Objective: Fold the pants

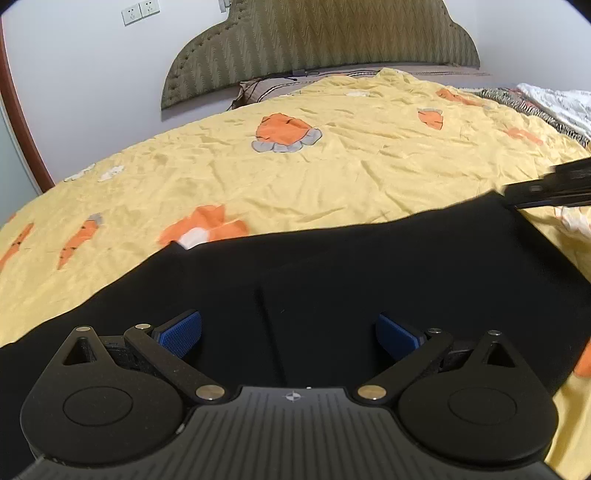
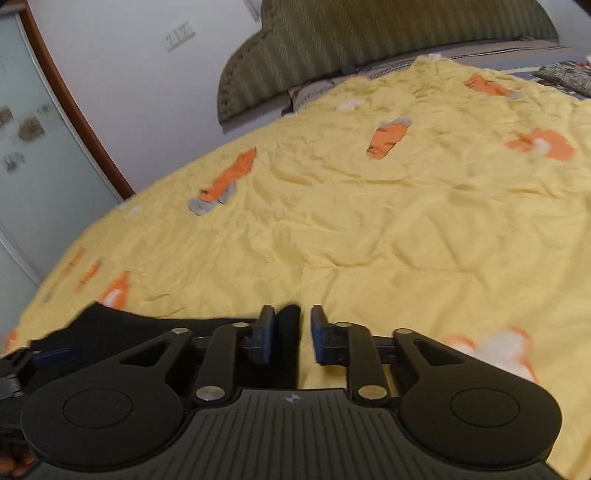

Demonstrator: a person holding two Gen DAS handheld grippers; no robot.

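Black pants [image 1: 332,266] lie flat on a yellow bedspread with orange prints [image 1: 332,173]. My left gripper [image 1: 288,334] is open wide, its blue pads [image 1: 181,332] just above the black cloth, holding nothing. My right gripper [image 2: 289,334] is open a little, with a corner of the black pants [image 2: 290,321] between its blue pads [image 2: 266,332], not pinched. The pants run left from there [image 2: 147,328]. The right gripper also shows at the far right of the left wrist view [image 1: 554,188], at the pants' far corner.
A padded olive headboard [image 1: 314,40] and a white wall with sockets [image 1: 140,11] stand behind the bed. Patterned bedding [image 1: 546,103] lies at the far right. A wood-framed glass door [image 2: 33,140] stands on the left.
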